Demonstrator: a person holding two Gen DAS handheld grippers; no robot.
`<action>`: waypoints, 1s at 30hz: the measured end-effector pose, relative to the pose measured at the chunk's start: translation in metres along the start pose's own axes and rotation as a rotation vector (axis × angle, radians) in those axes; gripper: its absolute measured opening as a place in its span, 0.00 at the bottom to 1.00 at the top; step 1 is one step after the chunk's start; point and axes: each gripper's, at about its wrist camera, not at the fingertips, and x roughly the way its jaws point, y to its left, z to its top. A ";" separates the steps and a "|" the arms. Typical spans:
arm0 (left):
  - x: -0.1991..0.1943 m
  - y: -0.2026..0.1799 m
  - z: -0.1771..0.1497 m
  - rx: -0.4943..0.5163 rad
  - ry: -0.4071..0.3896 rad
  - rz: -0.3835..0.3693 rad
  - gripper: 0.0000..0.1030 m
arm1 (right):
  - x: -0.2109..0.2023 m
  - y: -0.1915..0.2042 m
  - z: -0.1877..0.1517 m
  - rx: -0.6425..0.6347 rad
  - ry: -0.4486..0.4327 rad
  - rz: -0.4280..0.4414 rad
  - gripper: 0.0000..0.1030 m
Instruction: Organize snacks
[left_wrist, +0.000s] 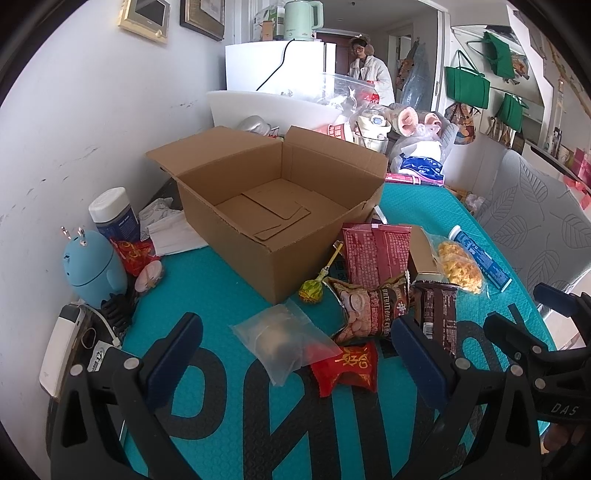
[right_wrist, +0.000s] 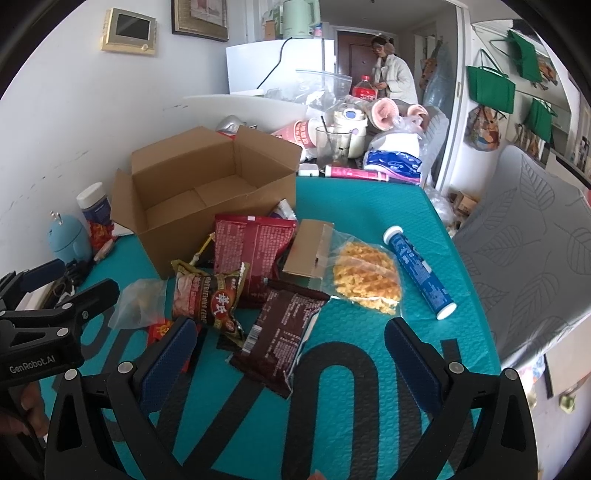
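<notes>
Both your grippers are spread wide and hold nothing. The left gripper (left_wrist: 295, 354) hangs low in its view over the clear bag (left_wrist: 284, 338); the right gripper (right_wrist: 291, 354) hangs low in its view over the dark brown pack (right_wrist: 280, 332).

The snacks lie in a loose heap at the centre of the teal mat (right_wrist: 369, 406), just in front of the open box (left_wrist: 273, 206), which sits in the upper middle and looks empty apart from loose card on its floor.

I would judge every one of these light. The foil packs, namely the brown pack, the cereal pack (left_wrist: 373, 310) and the big red pack (right_wrist: 251, 251), are soft and slick, so they will crumple and may slide between the pads. Pinch them across a crimped end seam or a flat edge, not over the puffed middle.

The waffle bag (right_wrist: 364, 275), right of centre, looks brittle inside. Take the slack plastic at its top, near the card flap (right_wrist: 306, 247), and squeeze gently.

The tube (right_wrist: 419, 273) at the right is stiff and round, so it could roll. Close across its middle, square to its length.

The lollipop (left_wrist: 312, 290) leans by the box's corner. Its thin stick is a poor hold, so grip the wrapped head.

The small red packet (left_wrist: 347, 367) lies partly under the clear bag.
</notes>
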 end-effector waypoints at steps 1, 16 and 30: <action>0.000 0.000 0.000 0.000 0.001 0.000 1.00 | 0.000 0.000 0.000 0.000 0.000 0.000 1.00; 0.002 0.012 -0.006 -0.021 0.090 0.010 1.00 | 0.009 0.011 0.001 -0.004 0.071 0.052 1.00; 0.027 0.037 -0.009 -0.104 0.208 0.015 1.00 | 0.038 0.035 -0.007 -0.042 0.152 0.114 1.00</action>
